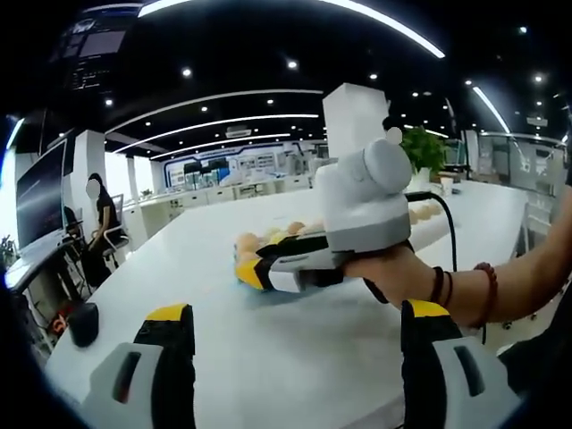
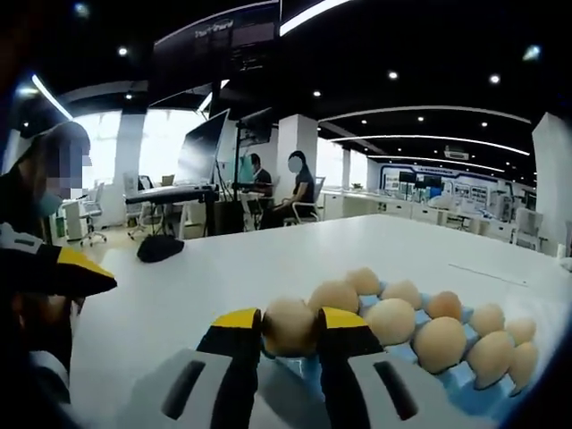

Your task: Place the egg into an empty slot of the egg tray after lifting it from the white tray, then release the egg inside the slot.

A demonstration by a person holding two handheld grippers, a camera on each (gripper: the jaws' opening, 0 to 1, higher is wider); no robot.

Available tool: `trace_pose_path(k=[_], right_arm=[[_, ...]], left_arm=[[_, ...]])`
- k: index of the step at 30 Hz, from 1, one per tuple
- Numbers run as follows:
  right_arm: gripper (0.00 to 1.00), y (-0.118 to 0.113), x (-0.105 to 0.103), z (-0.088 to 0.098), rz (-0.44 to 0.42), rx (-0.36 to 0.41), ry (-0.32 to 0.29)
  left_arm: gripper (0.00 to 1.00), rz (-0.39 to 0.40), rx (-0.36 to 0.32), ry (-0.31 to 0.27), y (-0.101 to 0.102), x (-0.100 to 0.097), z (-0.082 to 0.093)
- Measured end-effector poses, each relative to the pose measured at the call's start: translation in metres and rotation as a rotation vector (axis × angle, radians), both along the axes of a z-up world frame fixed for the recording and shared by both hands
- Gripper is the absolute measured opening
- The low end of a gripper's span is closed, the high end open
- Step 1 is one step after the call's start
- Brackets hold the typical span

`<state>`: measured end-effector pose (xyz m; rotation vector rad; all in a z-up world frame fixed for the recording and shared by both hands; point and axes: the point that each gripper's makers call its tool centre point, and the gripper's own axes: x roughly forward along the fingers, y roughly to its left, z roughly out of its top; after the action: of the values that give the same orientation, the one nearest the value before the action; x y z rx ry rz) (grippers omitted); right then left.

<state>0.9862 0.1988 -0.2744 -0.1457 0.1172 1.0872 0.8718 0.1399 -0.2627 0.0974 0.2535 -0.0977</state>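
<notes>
Clamping an egg (image 2: pixel 288 325) between its yellow-tipped jaws, the right gripper (image 2: pixel 288 332) is hovering at the near end of the blue egg tray (image 2: pixel 465 380), which is sitting on the white bench (image 2: pixel 268 259). The held egg is sitting at the tray's nearest corner, just beside the other eggs (image 2: pixel 420 332) that are filling the rows running away from it; whether it is resting in a slot or hanging just above one cannot be told. In the left gripper view, the right gripper (image 1: pixel 255 268) is coming in from the right, gripped by a person's hand (image 1: pixel 393 268) wearing bead bracelets (image 1: pixel 487 290) at the wrist, its yellow tip reaching over the egg tray (image 1: pixel 246 279) where several eggs (image 1: pixel 268 238) are showing. The left gripper (image 1: pixel 295 353) is hanging well back from the egg tray, above bare bench, its jaws standing wide apart and gripping nothing. Beyond the egg tray's far side, a dark object (image 2: pixel 161 248) is lying on the bench, and people are sitting at desks in the background.
</notes>
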Motion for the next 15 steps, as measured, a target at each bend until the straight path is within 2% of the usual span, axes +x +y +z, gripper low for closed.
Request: trace_pose_path(k=[5, 7, 10, 15], right_arm=[[0.33, -0.007, 0.006, 0.016, -0.024, 0.041, -0.030], [0.39, -0.012, 0.010, 0.020, -0.041, 0.048, -0.026], [0.42, -0.019, 0.012, 0.024, -0.051, 0.061, -0.019], [0.57, -0.031, 0.014, 0.026, -0.084, 0.065, 0.006]], left_arm=[[0.98, -0.002, -0.005, -0.007, -0.001, 0.001, 0.001], [0.98, -0.002, -0.005, -0.008, -0.001, 0.002, 0.001], [0.98, -0.008, -0.008, -0.012, -0.004, 0.003, 0.002], [0.99, -0.022, -0.009, -0.017, -0.010, 0.005, 0.002]])
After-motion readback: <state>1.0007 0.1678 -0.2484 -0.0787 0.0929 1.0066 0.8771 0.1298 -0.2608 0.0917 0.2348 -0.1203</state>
